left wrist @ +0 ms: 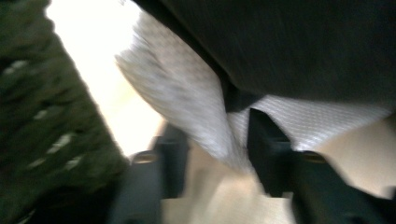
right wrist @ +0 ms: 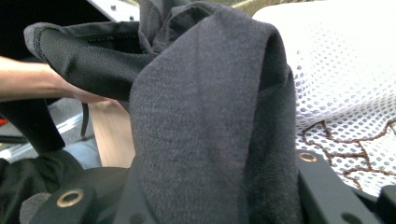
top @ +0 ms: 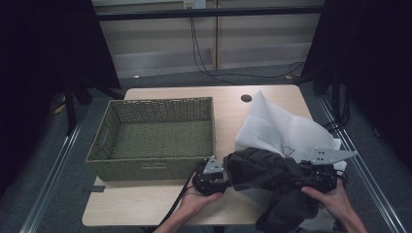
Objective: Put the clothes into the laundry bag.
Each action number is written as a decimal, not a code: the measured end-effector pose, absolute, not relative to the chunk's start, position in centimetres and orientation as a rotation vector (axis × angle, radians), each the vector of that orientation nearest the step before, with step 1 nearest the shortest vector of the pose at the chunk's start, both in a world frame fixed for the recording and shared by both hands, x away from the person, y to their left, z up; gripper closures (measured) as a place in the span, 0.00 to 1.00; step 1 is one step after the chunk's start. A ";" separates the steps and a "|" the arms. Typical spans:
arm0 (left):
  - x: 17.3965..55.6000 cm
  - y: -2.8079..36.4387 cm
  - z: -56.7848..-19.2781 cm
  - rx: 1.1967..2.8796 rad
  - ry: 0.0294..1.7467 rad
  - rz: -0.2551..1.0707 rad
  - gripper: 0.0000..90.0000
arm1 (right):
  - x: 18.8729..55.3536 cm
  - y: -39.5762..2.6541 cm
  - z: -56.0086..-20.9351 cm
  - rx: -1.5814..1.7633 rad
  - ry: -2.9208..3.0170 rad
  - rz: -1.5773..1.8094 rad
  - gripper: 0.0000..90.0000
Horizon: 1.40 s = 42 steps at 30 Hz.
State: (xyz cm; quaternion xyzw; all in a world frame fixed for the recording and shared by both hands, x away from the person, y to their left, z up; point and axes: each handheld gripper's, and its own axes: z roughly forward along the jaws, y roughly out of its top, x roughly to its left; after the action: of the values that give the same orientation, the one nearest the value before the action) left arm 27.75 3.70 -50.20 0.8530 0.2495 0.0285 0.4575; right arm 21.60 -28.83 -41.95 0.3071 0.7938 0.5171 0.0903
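Observation:
A dark grey garment [top: 272, 174] hangs bunched between my two grippers at the table's front right. My right gripper [top: 320, 175] is shut on it. In the right gripper view the cloth [right wrist: 205, 116] rises thick from between the jaws of this gripper [right wrist: 201, 191]. A white mesh bag [top: 277, 127] lies spread under and behind the garment. My left gripper [top: 221, 180] sits at the garment's left edge, by the basket's front corner. In the blurred left gripper view a fold of the mesh bag [left wrist: 187, 93] dips between the parted jaws of that gripper [left wrist: 219, 140], under the dark garment [left wrist: 299, 46].
A green wicker basket [top: 150, 170] stands left of centre on the wooden table [top: 141, 206], with nothing in it. Its front wall [left wrist: 42, 130] is close beside my left gripper. A round hole [top: 246, 98] is in the tabletop at the back. Cables trail from both grippers.

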 end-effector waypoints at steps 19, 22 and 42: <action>26.3 3.7 -48.1 2.017 0.461 -0.039 0.99 | 24.6 -25.1 -46.0 0.888 2.493 1.054 0.49; 26.3 3.6 -47.9 2.008 0.462 -0.037 0.99 | 25.0 -24.7 -46.1 0.902 2.448 0.992 0.52; 25.8 3.9 -47.9 2.022 0.405 -0.044 0.98 | 28.9 -25.8 -46.6 0.998 2.292 1.007 0.44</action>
State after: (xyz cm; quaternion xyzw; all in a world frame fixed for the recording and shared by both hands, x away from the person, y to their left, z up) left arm 25.83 3.85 -47.93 0.8410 0.1683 -0.0185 0.5139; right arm 28.95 -25.75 -46.56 0.3611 0.8293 0.3645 0.2212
